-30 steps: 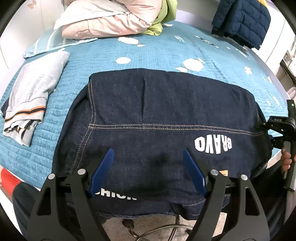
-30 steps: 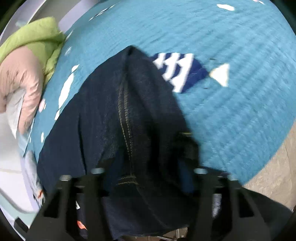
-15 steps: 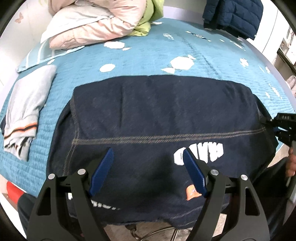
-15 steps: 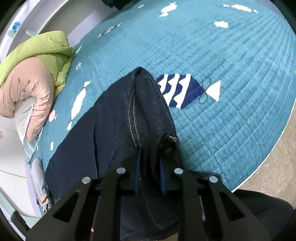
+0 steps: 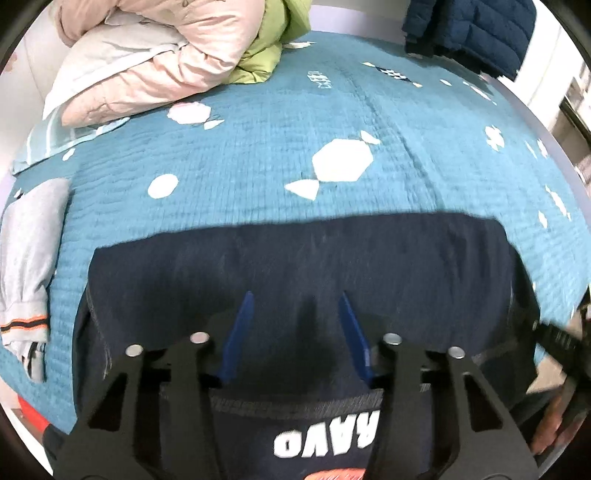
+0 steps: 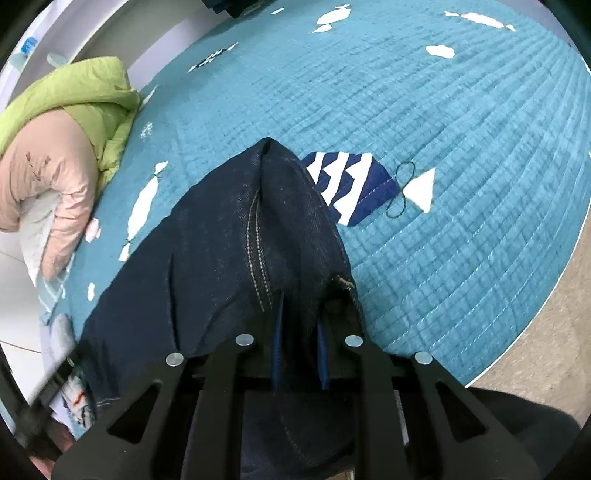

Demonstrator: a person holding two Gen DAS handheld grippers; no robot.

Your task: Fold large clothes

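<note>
**Denim garment spread at the near edge of the bed, one claw clamped on its side**

A large dark denim garment (image 5: 295, 266) lies across the near part of a bed covered by a teal quilt (image 5: 258, 140) printed with white candy shapes. In the left wrist view its far edge runs straight across the quilt, and its near part hangs over the bed's edge toward the camera, showing a stitched seam and white letters, partly hidden.

The left claw (image 5: 295, 306) sits over the middle of the garment with its blue fingers (image 5: 240, 325) partly apart. Dark cloth fills the gap between them, but whether they grip a fold or only hover above the cloth cannot be told; this view is blurred.

The right claw (image 6: 298, 325) is at the garment's right-hand side. Its blue fingers (image 6: 276, 332) are drawn close together with a thick bunch of denim pinched between them, and a double line of pale stitching runs up from the grip. Beyond it the cloth rises to a creased ridge that ends beside a navy-and-white striped candy patch (image 6: 351, 184) on the quilt.

At the far left of the bed lie a pink padded jacket (image 5: 155, 62) and, just beside it, a green jacket (image 5: 273, 40). A grey garment with an orange stripe (image 5: 29, 258) lies on the left edge of the quilt, apart from the denim. A navy quilted jacket (image 5: 472, 29) sits at the far right.
</note>
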